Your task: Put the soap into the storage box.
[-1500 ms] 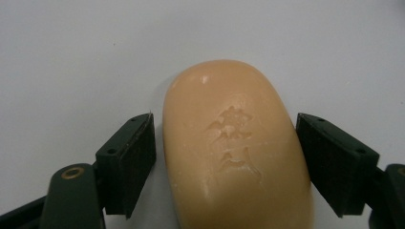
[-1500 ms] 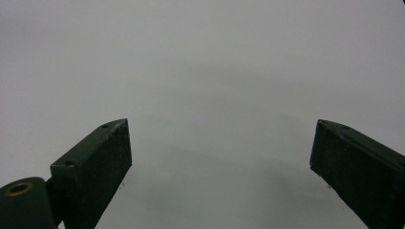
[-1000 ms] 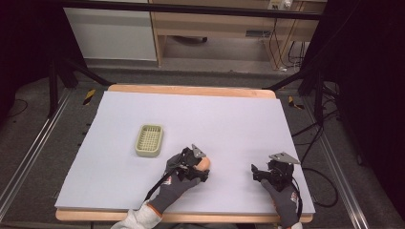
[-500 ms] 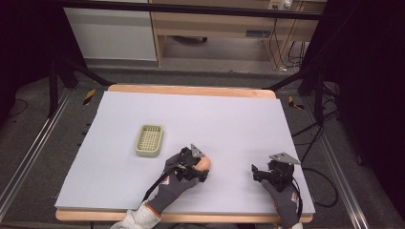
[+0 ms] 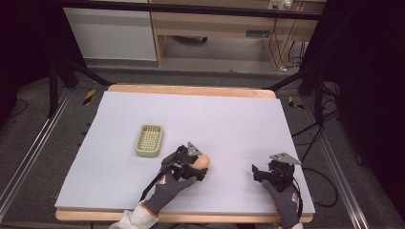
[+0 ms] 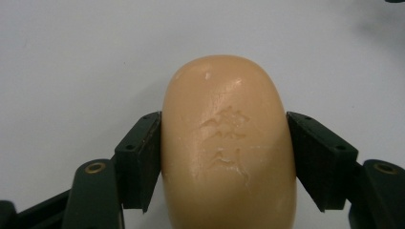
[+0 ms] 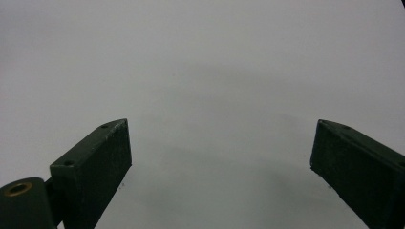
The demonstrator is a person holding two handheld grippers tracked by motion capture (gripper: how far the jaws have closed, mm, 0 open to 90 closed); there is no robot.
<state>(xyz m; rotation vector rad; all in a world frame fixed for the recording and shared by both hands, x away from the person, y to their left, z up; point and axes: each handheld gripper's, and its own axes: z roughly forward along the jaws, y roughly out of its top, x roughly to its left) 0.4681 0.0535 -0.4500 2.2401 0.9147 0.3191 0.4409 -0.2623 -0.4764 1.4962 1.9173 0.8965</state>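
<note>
A tan oval bar of soap with a stamped mark lies between the jaws of my left gripper, which press on both its sides. From the high view the soap peeks out at the front of that left gripper, low on the white table top. A pale green slotted soap dish stands a short way to the upper left of it. My right gripper rests near the front right of the table; its jaws stand wide apart over bare surface with nothing between them.
The white table top has a wooden rim at the back. Black stand legs and cables lie on the dark floor around it. A wooden shelf unit stands behind the table.
</note>
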